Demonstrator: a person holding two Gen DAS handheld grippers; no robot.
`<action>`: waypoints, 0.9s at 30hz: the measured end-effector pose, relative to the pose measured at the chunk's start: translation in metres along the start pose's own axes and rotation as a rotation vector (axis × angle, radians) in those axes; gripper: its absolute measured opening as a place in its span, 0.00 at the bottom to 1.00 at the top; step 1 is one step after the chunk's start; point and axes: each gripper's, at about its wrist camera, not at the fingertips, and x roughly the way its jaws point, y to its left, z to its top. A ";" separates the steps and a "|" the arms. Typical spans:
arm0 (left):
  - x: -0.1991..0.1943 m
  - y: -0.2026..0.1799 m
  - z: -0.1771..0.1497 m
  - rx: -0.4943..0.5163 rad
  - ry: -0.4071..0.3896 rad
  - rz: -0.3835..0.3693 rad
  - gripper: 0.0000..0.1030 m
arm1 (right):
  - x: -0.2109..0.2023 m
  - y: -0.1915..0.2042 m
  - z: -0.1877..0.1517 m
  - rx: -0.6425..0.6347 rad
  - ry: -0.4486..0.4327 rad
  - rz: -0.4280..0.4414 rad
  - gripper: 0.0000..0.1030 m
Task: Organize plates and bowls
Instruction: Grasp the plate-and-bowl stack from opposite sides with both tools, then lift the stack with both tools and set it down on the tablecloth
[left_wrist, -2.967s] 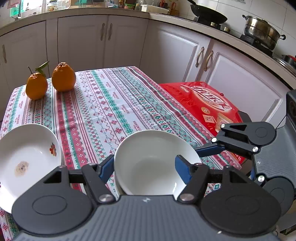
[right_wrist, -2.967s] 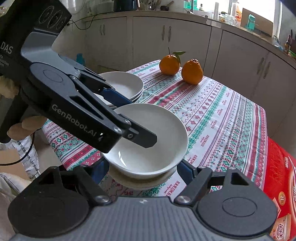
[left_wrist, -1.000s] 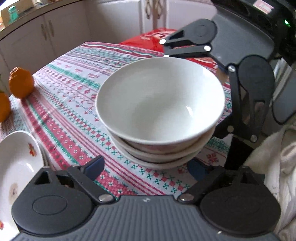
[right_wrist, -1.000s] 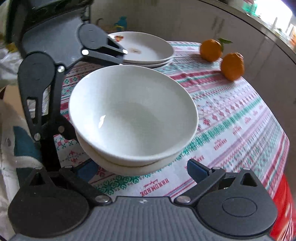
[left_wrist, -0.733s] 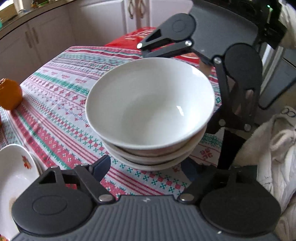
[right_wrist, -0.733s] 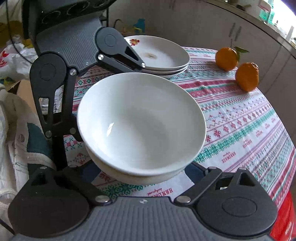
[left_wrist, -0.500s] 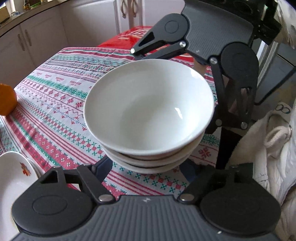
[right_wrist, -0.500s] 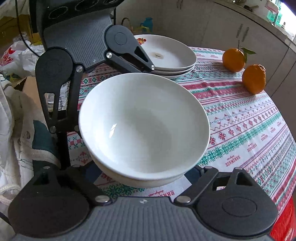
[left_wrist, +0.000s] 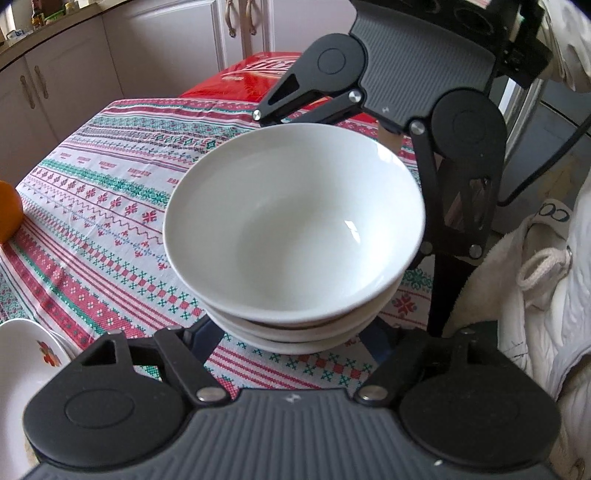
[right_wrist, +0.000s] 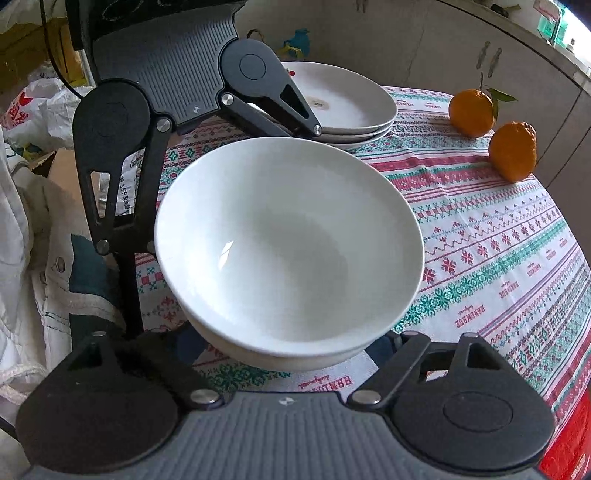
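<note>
A cloth (right_wrist: 498, 251) with red and green patterns covers the table. Two oranges (right_wrist: 511, 150) sit on it at the far right, and one has a green leaf. A red box (left_wrist: 255, 79) lies past the far edge. White cupboards (left_wrist: 70, 74) stand behind.
</note>
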 end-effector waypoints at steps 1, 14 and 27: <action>0.000 -0.001 0.000 0.000 0.001 0.002 0.76 | 0.000 0.000 0.000 0.007 0.000 0.001 0.86; -0.023 -0.002 -0.001 -0.026 -0.016 0.040 0.75 | -0.012 0.003 0.025 -0.024 0.007 0.011 0.86; -0.094 0.037 -0.031 -0.136 -0.068 0.234 0.75 | -0.006 -0.009 0.119 -0.245 -0.057 0.010 0.86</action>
